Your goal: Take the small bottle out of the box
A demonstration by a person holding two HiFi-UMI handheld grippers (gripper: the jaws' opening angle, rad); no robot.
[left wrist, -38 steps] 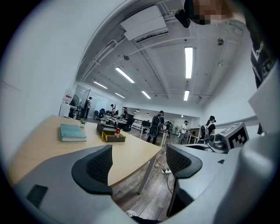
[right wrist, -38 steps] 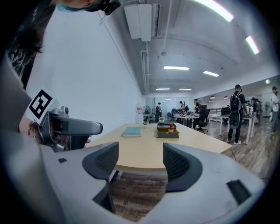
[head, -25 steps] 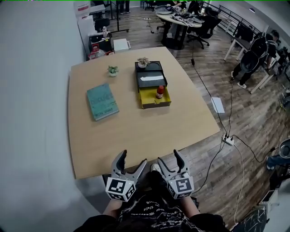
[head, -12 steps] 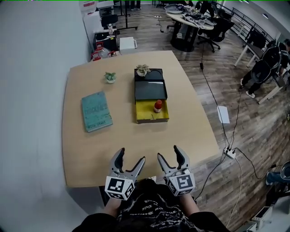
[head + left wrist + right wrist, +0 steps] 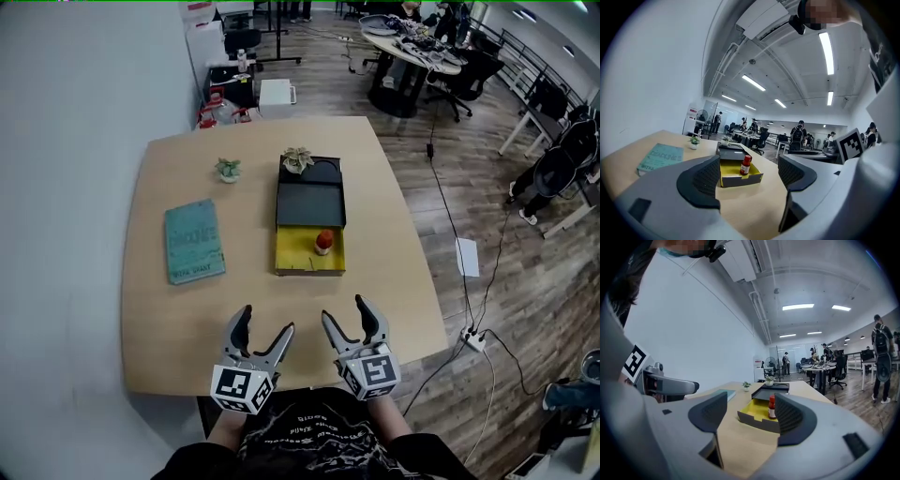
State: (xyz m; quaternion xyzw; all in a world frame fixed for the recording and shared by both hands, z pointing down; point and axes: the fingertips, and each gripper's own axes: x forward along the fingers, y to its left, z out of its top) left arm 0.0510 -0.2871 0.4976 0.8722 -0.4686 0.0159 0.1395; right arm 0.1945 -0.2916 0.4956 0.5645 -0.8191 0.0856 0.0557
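A small red-capped bottle (image 5: 323, 242) stands upright in the yellow tray of a black box (image 5: 298, 262) near the middle of the wooden table (image 5: 187, 309). The box's black lid part (image 5: 310, 203) lies behind the tray. My left gripper (image 5: 262, 328) and right gripper (image 5: 343, 315) hover side by side over the table's near edge, well short of the box, both open and holding nothing. In the left gripper view the bottle (image 5: 746, 165) shows between the jaws, far off. The right gripper view has the bottle (image 5: 772, 407) close to the right finger.
A teal book (image 5: 194, 241) lies on the table's left side. Two small potted plants (image 5: 228, 169) (image 5: 298, 158) stand at the far end, one on the box. Beyond the table are office desks, chairs and people; cables and a power strip (image 5: 472, 338) lie on the floor at right.
Both grippers have moved forward over the table's near edge, toward the box. The head view has shifted, so the table and box sit lower and closer. The jaws stay open.
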